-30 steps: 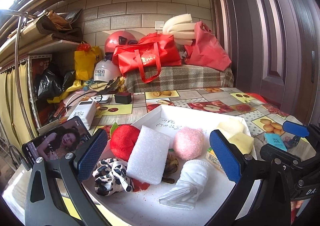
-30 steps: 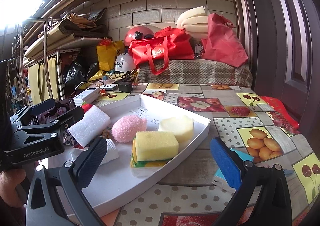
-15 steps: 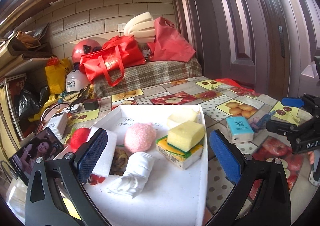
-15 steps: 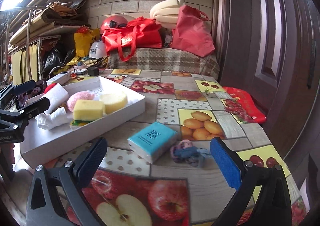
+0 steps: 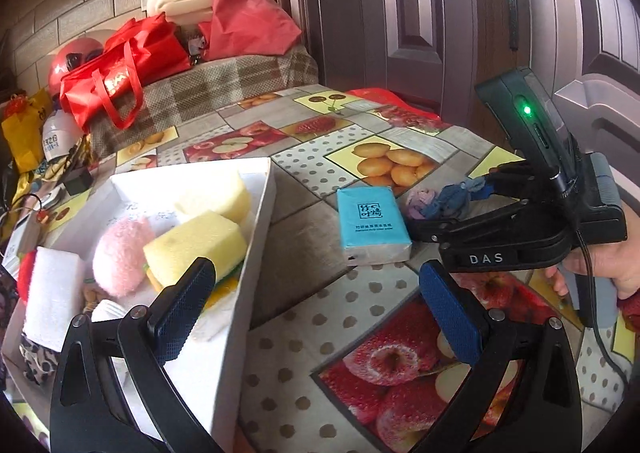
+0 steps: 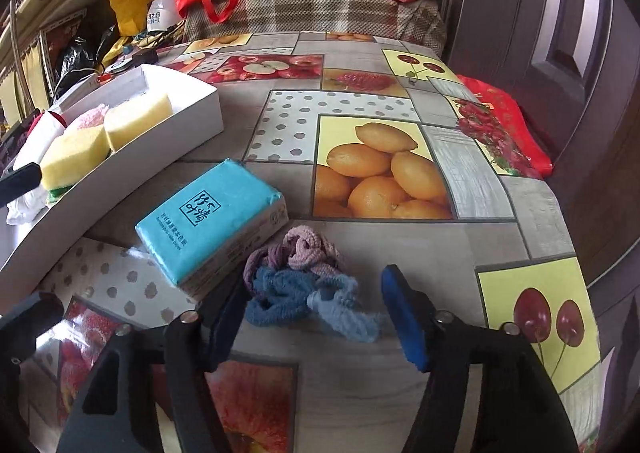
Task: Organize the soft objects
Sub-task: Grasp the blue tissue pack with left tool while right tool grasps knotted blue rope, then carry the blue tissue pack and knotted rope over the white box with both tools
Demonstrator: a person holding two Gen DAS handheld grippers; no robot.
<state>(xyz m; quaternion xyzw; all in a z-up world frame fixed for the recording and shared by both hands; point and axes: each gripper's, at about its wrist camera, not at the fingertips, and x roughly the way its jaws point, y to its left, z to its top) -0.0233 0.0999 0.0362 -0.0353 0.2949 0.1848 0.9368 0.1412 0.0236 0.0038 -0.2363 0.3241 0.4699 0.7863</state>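
A tangled bundle of blue and mauve knitted bands (image 6: 304,285) lies on the fruit-print tablecloth, next to a teal tissue pack (image 6: 208,217). My right gripper (image 6: 314,293) is low over the table, its jaws closing with the bundle between the blue pads; the pads stand at its edges without squeezing it. From the left wrist view the bundle (image 5: 424,199) shows at the tips of the right gripper (image 5: 452,203). My left gripper (image 5: 316,293) hangs open and empty between the white tray (image 5: 256,237) and the tissue pack (image 5: 370,225). The tray holds a yellow sponge (image 5: 196,245), a pink puff (image 5: 120,257) and a white foam block (image 5: 52,289).
A person's hand (image 5: 612,265) holds the right gripper's handle. Red bags (image 5: 120,65) sit on a plaid-covered bench (image 5: 224,85) behind the table. A dark door (image 5: 440,13) stands to the right. A red pouch (image 6: 504,125) lies at the table's right edge.
Both views have swung right, away from the tray toward the tissue pack and the bundle. The right gripper has come down over the bundle and its jaws have narrowed around it.
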